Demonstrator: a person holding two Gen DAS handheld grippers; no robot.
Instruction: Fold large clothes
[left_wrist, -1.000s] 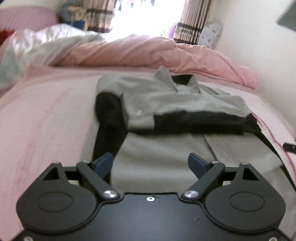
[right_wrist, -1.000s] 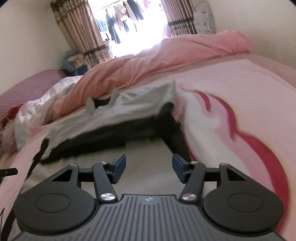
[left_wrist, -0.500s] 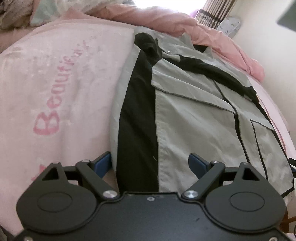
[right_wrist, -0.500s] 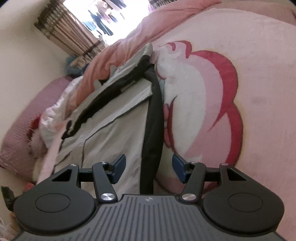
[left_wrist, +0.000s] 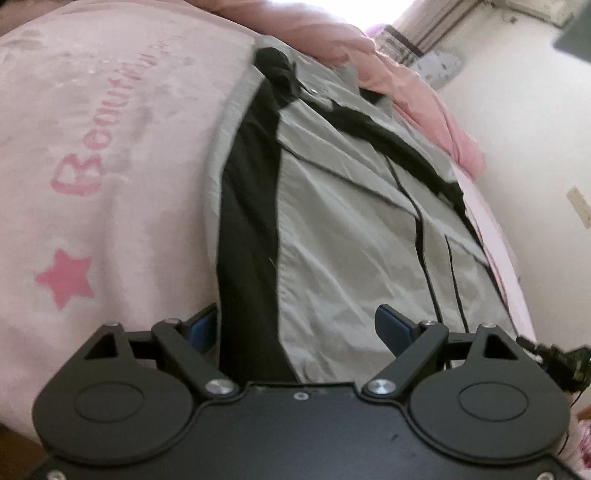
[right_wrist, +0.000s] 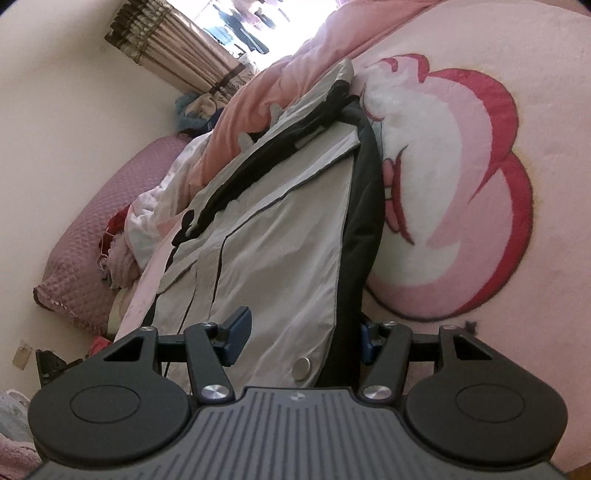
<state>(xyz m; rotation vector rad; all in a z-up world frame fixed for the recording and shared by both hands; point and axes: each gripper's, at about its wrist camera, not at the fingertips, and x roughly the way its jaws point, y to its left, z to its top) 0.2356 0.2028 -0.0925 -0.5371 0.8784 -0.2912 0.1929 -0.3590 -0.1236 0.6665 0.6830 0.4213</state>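
1. A bedroom: a bed covered by a pink blanket (left_wrist: 110, 229) with a star and pink lettering on one side and a large red-and-white cartoon print (right_wrist: 461, 192) on the other; a rumpled pink duvet (left_wrist: 424, 99) lies at the far end under a bright, curtained window (right_wrist: 236, 33).
2. The grey-and-black jacket (left_wrist: 343, 236) lies lengthwise down the middle of the bed, its sleeves already laid across the chest and its collar pointing toward the duvet.
3. The left gripper (left_wrist: 295, 325) sits low at the near hem on the jacket's black side panel, with its jaws wide and the hem cloth lying between them, not pinched.
4. The right gripper (right_wrist: 303, 336) is at the opposite near corner, beside a round snap (right_wrist: 302, 368), also spread, though less widely, with cloth between the jaws and no grip visible.
5. The step in hand looks like the approach to the bottom hem, before the lengthwise fold.
6. The next move probably calls for both jaws to close on the two hem corners together, catching all layers, then lifting evenly and carrying the hem toward the collar so the panel lands square.
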